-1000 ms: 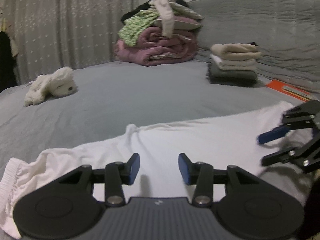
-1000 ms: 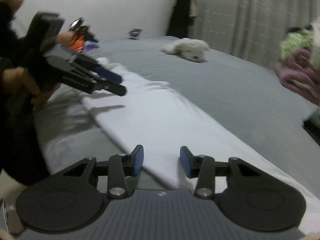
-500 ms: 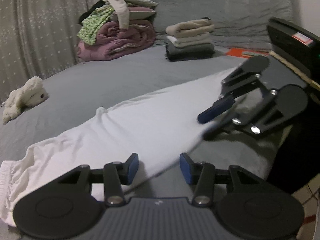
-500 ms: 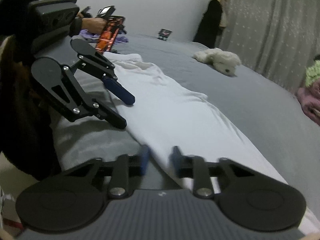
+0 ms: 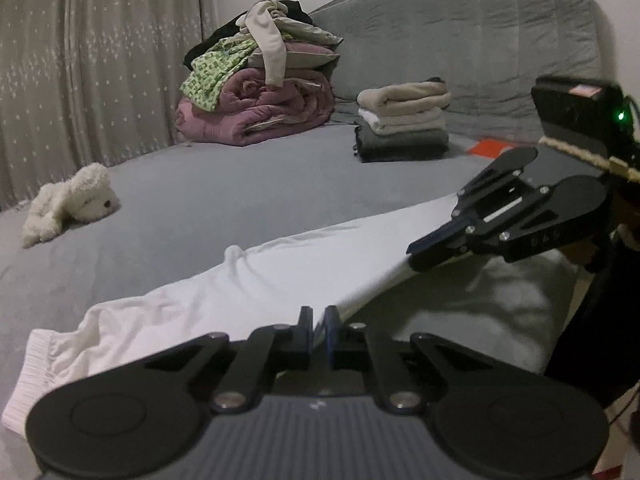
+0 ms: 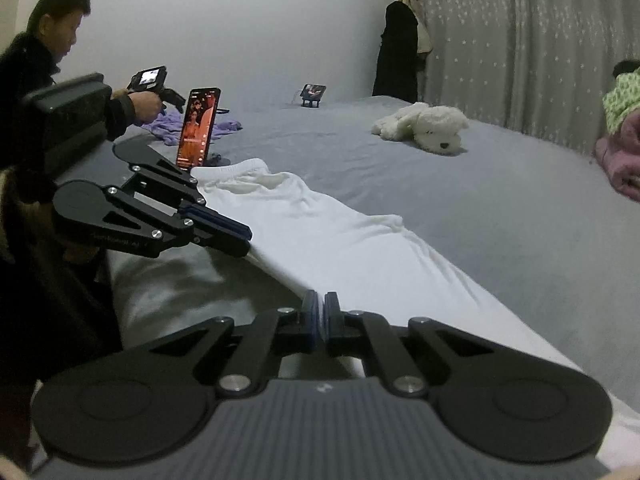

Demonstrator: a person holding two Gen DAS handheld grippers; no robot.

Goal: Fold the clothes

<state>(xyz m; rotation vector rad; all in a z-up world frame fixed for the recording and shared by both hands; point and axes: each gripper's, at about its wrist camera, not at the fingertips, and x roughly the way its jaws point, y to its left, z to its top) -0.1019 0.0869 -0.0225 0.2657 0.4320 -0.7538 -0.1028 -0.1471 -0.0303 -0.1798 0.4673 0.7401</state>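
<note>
Along the near bed (image 5: 240,208) edge both claws, left (image 5: 319,326) and right (image 6: 321,314), just clamped the white trousers (image 5: 240,284); ready to lift and fold

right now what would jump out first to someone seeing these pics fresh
A long white garment lies stretched along the near edge of the grey bed, with the left gripper and right gripper each shut on its near edge. Farther back, a fluffy white toy dog lies by the curtain, and a pile of unfolded clothes on a pink quilt sits beside a neat folded stack.
</note>
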